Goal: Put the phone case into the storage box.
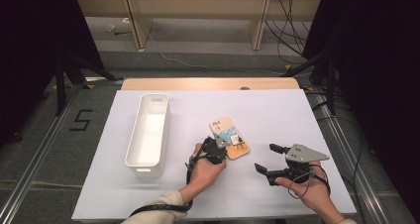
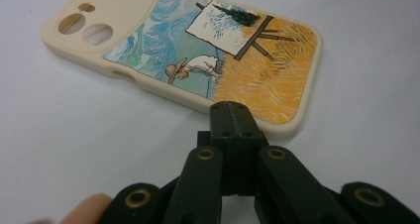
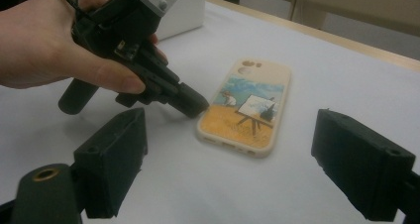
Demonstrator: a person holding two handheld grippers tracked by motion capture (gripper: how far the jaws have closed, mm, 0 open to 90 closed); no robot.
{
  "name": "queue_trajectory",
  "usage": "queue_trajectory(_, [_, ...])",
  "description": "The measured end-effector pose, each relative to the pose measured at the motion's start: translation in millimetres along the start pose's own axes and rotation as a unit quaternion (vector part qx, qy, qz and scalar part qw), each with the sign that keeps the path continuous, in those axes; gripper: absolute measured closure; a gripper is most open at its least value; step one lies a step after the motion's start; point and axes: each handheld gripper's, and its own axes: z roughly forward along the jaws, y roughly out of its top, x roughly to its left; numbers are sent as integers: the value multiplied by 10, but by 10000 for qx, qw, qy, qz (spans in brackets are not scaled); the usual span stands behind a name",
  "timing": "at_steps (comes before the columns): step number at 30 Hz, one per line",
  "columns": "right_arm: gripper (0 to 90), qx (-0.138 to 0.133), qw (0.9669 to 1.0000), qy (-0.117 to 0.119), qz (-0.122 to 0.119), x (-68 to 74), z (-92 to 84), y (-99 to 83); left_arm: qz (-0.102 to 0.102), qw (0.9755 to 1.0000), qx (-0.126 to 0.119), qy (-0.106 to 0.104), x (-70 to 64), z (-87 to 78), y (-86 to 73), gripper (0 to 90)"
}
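The cream phone case with a painted field scene [image 1: 229, 137], lying flat mid-surface with its long axis running away from the person, is met at its near long edge by the pressed-together left gripper [image 2: 231, 116], while the spread right gripper [image 1: 266, 160] is held well apart.

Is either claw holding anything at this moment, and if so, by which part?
Nothing is held. The left claw is shut, its tips at the long edge of the phone case, not clamped on it. The right claw is open and empty.

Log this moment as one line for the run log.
left gripper: shut, tip at phone case edge | right gripper: open, empty | white bin: left of case
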Motion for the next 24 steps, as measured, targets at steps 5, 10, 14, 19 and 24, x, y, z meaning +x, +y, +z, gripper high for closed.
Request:
queue_trajectory(5, [165,18,10000,51,40,-16,-1,-4,57,10000,-22,-74,-10,24,18,898])
queue_trajectory(10, [181,70,9999,100,77,-28,1,-10,145,9995,-127,-239,-9,-59,23,895])
queue_trajectory(14, [194,112,9999,89,44,-31,-4,-8,373,9978,-358,-418,17,-246,26,857])
queue_trajectory(19, [154,147,9999,-41,5,-26,8,-5,503,9939,-700,-688,119,-590,18,675])
queue_trajectory(24, [143,264,9996,-106,-53,-32,20,-4,642,9899,-889,-894,216,-932,-25,366])
